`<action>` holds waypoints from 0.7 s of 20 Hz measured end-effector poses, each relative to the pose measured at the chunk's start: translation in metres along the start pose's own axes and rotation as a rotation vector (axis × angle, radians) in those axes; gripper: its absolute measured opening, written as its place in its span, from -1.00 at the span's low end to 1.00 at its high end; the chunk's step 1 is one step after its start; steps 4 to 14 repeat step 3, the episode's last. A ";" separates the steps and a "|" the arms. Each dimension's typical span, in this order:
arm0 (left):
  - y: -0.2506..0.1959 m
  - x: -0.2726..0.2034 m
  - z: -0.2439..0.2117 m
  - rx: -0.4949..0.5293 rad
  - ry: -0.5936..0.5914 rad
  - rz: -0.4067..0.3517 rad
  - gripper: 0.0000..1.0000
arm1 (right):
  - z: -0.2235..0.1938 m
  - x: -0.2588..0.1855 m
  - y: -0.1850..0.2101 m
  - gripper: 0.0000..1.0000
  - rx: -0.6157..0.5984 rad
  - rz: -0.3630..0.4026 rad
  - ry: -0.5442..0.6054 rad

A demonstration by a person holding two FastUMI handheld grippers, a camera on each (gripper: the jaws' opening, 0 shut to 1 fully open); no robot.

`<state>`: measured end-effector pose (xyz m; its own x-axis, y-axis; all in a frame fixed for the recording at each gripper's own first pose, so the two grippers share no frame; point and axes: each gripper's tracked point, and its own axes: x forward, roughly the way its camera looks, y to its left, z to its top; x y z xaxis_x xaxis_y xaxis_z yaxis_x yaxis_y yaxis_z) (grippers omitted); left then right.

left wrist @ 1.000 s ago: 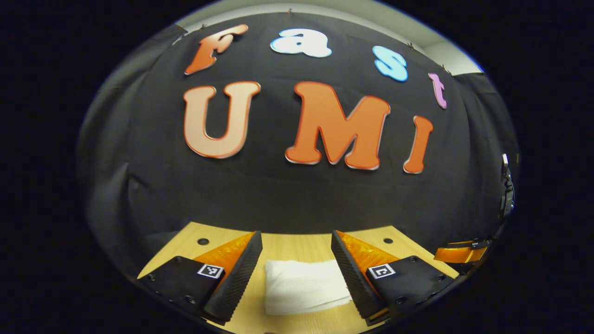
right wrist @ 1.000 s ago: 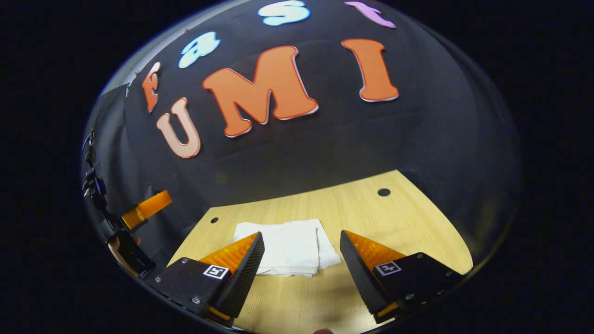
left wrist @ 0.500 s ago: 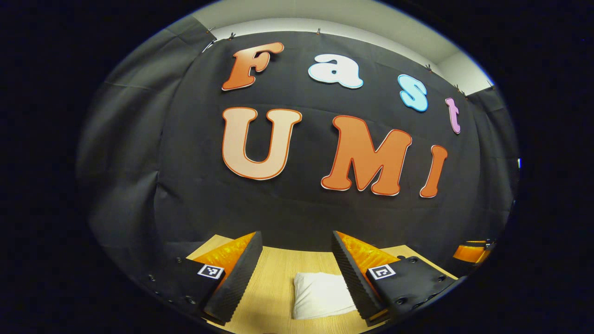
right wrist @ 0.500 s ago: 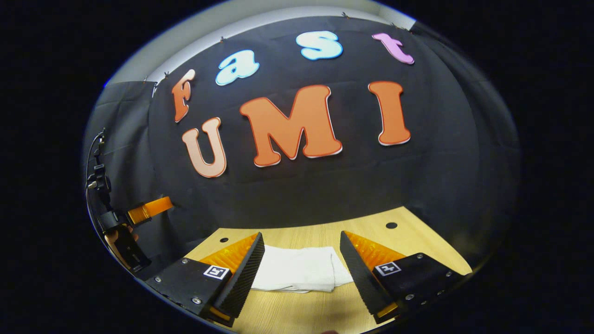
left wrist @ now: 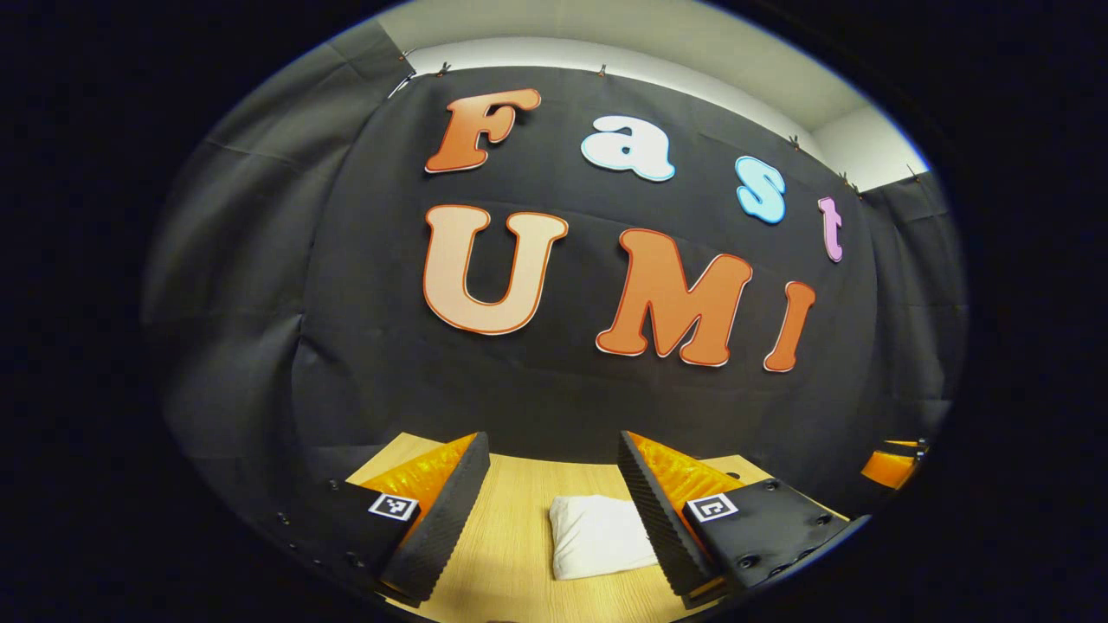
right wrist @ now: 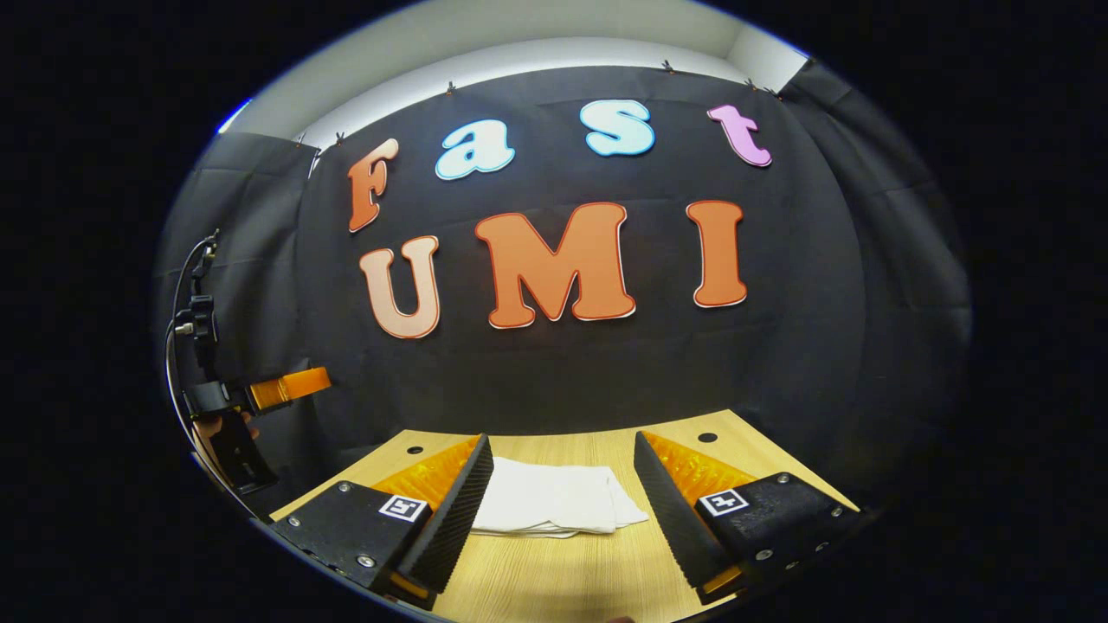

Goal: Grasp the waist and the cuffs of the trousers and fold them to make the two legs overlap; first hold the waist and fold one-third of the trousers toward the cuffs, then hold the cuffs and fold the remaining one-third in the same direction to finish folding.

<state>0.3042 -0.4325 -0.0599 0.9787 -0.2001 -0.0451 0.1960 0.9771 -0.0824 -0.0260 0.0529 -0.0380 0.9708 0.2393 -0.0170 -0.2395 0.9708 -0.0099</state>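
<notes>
1. The left gripper (left wrist: 552, 506) hangs above the table with its two fingers spread wide apart and nothing between them. Beyond its tips, lying toward its right finger, is the folded white cloth bundle, the trousers (left wrist: 599, 536).

2. The right gripper (right wrist: 563, 497) is likewise parted and empty, raised off the surface. The same white trousers (right wrist: 550, 508) lie flat just past its fingertips, in a compact stack with layered edges showing along the near side.

3. The trousers rest on the pale wooden tabletop (right wrist: 571, 571), near its far edge. They are apart from both grippers; neither finger pair touches the fabric.

4. At the left edge of the right gripper view, the left gripper (right wrist: 260, 394) shows farther off, held by a hand (right wrist: 208, 430), level with the black cloth wall (right wrist: 822, 346).

5. Judging by the small tidy rectangle, the leg overlap and both one-third folds look complete, so the task seems to be at its end.

6. If anything remains, it would be a light check: lower one gripper to the loose corner at the bundle's right side and square it without dragging the stack apart.
</notes>
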 end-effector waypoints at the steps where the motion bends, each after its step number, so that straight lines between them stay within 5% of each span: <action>1: -0.002 -0.002 0.002 0.001 0.001 -0.009 0.97 | 0.004 -0.007 0.001 0.97 0.007 0.000 -0.012; 14: -0.007 -0.003 0.005 -0.003 0.000 -0.024 0.94 | 0.011 -0.018 -0.001 0.97 0.010 -0.011 -0.027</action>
